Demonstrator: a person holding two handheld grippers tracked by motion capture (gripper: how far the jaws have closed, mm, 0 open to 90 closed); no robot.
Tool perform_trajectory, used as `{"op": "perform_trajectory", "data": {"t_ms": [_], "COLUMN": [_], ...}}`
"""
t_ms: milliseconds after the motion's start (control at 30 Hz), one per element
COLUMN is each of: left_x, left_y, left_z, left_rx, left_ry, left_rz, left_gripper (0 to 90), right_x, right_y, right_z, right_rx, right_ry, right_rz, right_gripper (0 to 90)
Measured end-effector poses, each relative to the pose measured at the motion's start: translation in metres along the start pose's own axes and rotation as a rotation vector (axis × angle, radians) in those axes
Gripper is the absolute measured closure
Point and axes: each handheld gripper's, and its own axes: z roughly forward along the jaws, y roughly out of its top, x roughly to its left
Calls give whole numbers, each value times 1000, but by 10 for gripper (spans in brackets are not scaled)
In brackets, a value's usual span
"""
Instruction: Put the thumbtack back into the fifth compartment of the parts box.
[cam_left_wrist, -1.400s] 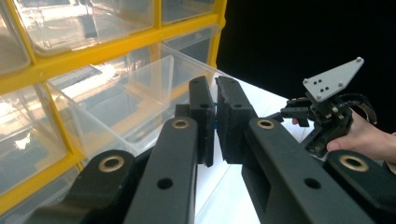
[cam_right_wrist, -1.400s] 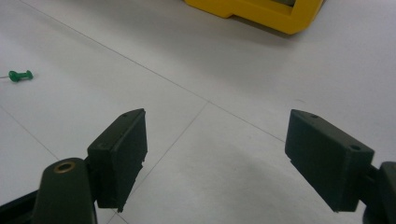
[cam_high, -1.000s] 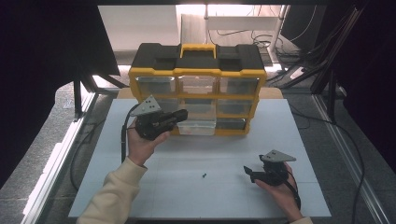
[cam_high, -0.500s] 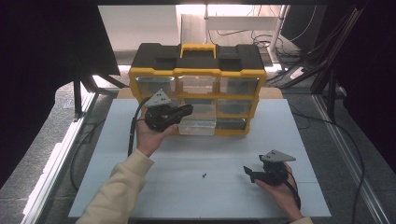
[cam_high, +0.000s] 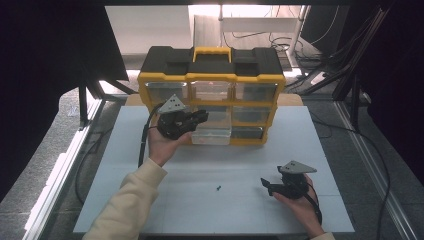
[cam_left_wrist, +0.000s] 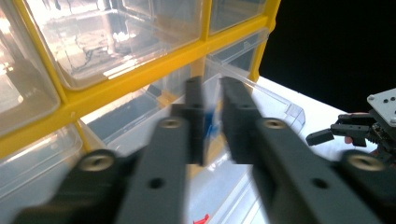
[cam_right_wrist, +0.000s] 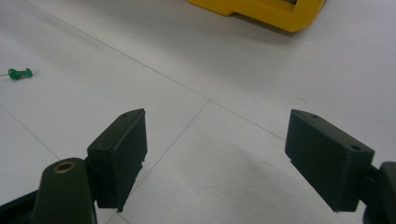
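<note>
1. The left gripper (cam_left_wrist: 212, 123) has its jaws nearly together with a thin gap, and something small and blue sits in that gap; whether it is pinched I cannot tell.
2. It hangs over a clear drawer (cam_high: 212, 134) pulled out of the yellow organizer (cam_high: 212, 95), middle column, lower row.
3. The right gripper (cam_right_wrist: 215, 154) rests low over the white table (cam_high: 150, 200) with its jaws wide apart and nothing between them.
4. A green pin (cam_right_wrist: 19, 73) lies loose on the table, near the right gripper and apart from it.
5. My judgement: pins are being sorted into the drawer, and this one is at the drop.
6. Next calls for parting the left jaws over the drawer, then picking up the green pin.
</note>
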Motion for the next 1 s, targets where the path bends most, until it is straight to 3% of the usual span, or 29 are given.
{"op": "perform_trajectory", "data": {"t_ms": [67,133,167,267,367,400,700,1000], "left_x": [-1,-4,-4,-7,-9,-11,-29,-35], "left_y": [0,-1,-2,-4,-6,-7,-34,-59], "left_z": [0,-3,-4,-10,-15,-18,-43,-45], "left_rx": [2,-4,-3,-6,17,37,44,119], "left_ry": [-18,-3,-5,-13,-46,-59,-39,-39], "left_rz": [-7,4,5,0,-10,-6,-3,-16], "left_gripper": [511,418,321,283,170,170,124,128], "right_x": [0,0,0,0,0,0,1,1], "right_y": [0,0,0,0,0,0,0,0], "right_z": [0,0,0,0,0,0,0,0], "right_rx": [0,0,0,0,0,1,4,4], "right_ry": [0,0,0,-1,-1,-1,-3,-3], "right_rz": [-1,0,-1,-2,-2,-1,-4,-3], "right_gripper": [214,214,214,214,214,214,214,214]}}
